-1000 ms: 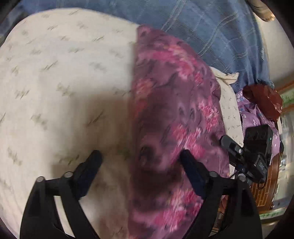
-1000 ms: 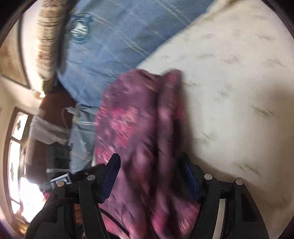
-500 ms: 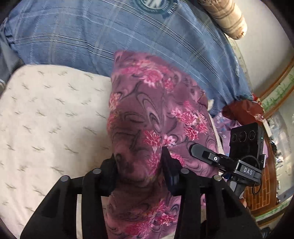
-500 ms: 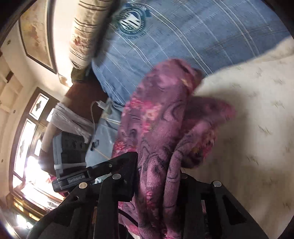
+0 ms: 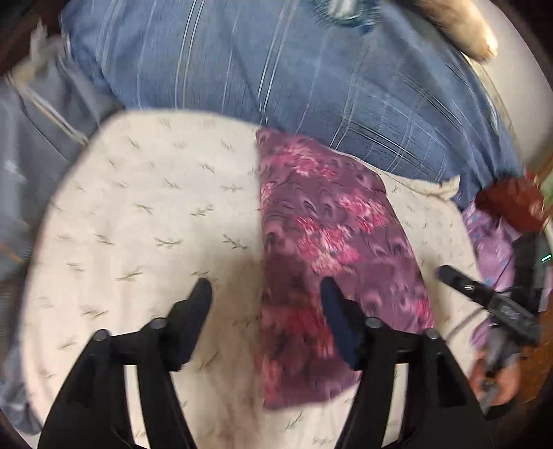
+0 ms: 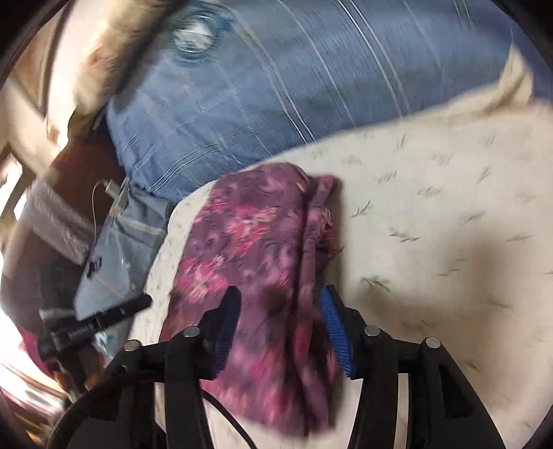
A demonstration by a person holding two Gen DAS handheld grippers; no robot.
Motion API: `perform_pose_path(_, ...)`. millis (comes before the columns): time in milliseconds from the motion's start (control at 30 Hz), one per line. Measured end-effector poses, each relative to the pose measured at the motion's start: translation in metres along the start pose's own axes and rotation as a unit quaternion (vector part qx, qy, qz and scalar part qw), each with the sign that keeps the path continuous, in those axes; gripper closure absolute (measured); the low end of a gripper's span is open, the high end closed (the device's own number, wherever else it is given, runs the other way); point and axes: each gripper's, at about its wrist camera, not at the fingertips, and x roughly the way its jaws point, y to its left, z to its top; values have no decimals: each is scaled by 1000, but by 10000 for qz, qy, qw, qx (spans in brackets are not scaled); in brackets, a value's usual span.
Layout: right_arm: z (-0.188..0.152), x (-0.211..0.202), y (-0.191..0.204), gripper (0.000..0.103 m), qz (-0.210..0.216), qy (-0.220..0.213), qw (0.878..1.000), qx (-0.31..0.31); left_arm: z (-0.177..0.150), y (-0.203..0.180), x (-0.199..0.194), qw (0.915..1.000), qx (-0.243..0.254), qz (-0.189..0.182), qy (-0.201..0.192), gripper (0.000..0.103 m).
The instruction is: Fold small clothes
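A purple cloth with pink flowers (image 5: 331, 241) lies folded into a long strip on the cream leaf-print pad (image 5: 155, 214). My left gripper (image 5: 266, 290) hovers above the strip's near left edge. Its jaws are opening and the pads touch nothing. In the right wrist view the same cloth (image 6: 249, 241) lies under my right gripper (image 6: 280, 293), whose blue-padded jaws are also opening on either side of the fabric without pressing it. The right gripper's finger (image 5: 484, 300) shows at the right of the left wrist view. The left gripper's finger (image 6: 96, 321) shows at the left of the right wrist view.
A blue plaid cover (image 5: 311, 76) lies behind the pad, with a striped bolster (image 5: 463, 31) at its far end. A lilac cloth (image 5: 490, 235) and a red-brown bundle (image 5: 508, 203) sit to the right. Grey-blue fabric (image 5: 38, 138) hangs off the left side.
Half a second ago both grippers were shut on the lifted, bunched cloth. Both have let go and drawn up and back, and the cloth lies flat on the pad.
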Motion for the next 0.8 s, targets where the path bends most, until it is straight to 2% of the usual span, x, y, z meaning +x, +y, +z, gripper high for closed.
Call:
perform_pose_path(33,-8,-12,18,36,-191,-12,9996,-195,-12,-10,-8,9986,165,490,-100,24)
perform_pose_path(100,-24,-33,43,11,-806,-43,9949,-602,-24,-18,-11,9940,293,1045,-153,23)
perform_pose_path(167,-42,-38,67,9,-1427,8,9866,-792,-42,-24,-14,9915,430,1225,-125,22)
perform_pose_path(300,-81,-29,92,10,-2166,641,9674,-1142,-71,-31,-22,9860,691,1515,21,22)
perform_pose_path(433,-109,-30,121,10,-2946,405,9380,-1783,-84,-36,-27,9826,680,1723,-119,21)
perform_pose_path(500,-118,-34,131,10,-3026,319,9319,-1974,-91,-37,-32,9854,686,1542,-213,21)
perform_pose_path(567,-121,-38,136,10,-2932,289,9350,-1972,-93,-39,-37,9879,698,1371,-223,21)
perform_pose_path(667,-122,-54,135,10,-2829,271,9389,-1939,-98,-42,-41,9878,707,1374,-212,21)
perform_pose_path(800,-126,-65,135,10,-2803,239,9372,-2063,-104,-51,-42,9885,825,1261,-125,21)
